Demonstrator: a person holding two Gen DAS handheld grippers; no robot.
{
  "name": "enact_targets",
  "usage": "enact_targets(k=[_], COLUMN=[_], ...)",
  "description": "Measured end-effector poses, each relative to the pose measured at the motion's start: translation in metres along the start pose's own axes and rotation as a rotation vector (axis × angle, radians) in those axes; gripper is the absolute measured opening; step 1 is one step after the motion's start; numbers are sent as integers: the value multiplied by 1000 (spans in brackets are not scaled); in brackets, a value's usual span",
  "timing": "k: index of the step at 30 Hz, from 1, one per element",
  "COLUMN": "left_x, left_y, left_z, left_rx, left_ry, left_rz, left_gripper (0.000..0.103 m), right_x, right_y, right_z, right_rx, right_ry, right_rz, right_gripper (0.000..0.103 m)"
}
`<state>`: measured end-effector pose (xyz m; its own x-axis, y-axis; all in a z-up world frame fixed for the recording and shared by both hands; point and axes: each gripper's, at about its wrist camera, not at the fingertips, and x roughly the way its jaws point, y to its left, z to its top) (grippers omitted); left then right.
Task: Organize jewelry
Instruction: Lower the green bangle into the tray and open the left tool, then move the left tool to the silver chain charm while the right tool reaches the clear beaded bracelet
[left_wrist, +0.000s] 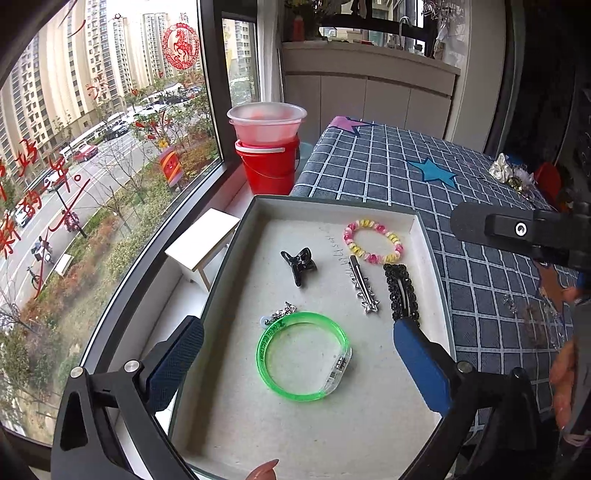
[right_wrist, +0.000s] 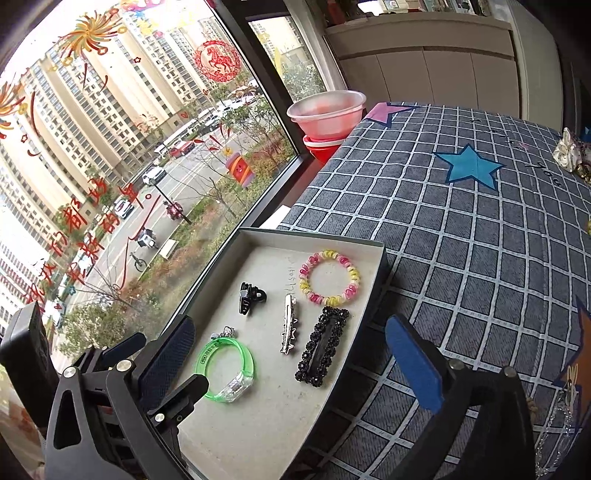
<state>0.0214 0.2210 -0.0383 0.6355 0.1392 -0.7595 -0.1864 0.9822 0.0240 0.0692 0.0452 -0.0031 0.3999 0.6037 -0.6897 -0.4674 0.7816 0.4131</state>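
Note:
A shallow grey tray lies at the window-side edge of the table. In it are a green bangle, a black claw clip, a silver clip, a black beaded clip, a pink and yellow spiral band and a small charm. My left gripper hangs open above the bangle, touching nothing. My right gripper is open over the tray's right side, holding nothing.
The table wears a checked blue cloth with stars. A red bucket with a clear bowl on top stands by the window. More jewelry sits at the far right, and a chain lies on the cloth. A fingertip shows below.

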Motion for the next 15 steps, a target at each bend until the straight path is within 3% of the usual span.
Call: enact_targets(k=[8, 15], left_x=[1, -6], left_y=[-22, -60], left_z=[1, -4], left_rx=[48, 111], left_ry=[12, 23], left_rz=[-15, -49], left_gripper=[103, 103], right_x=[-33, -82], right_y=[-21, -66], right_z=[-4, -21], right_rx=[44, 75], right_ry=[-54, -71], right_rz=[-22, -135], right_gripper=[103, 103])
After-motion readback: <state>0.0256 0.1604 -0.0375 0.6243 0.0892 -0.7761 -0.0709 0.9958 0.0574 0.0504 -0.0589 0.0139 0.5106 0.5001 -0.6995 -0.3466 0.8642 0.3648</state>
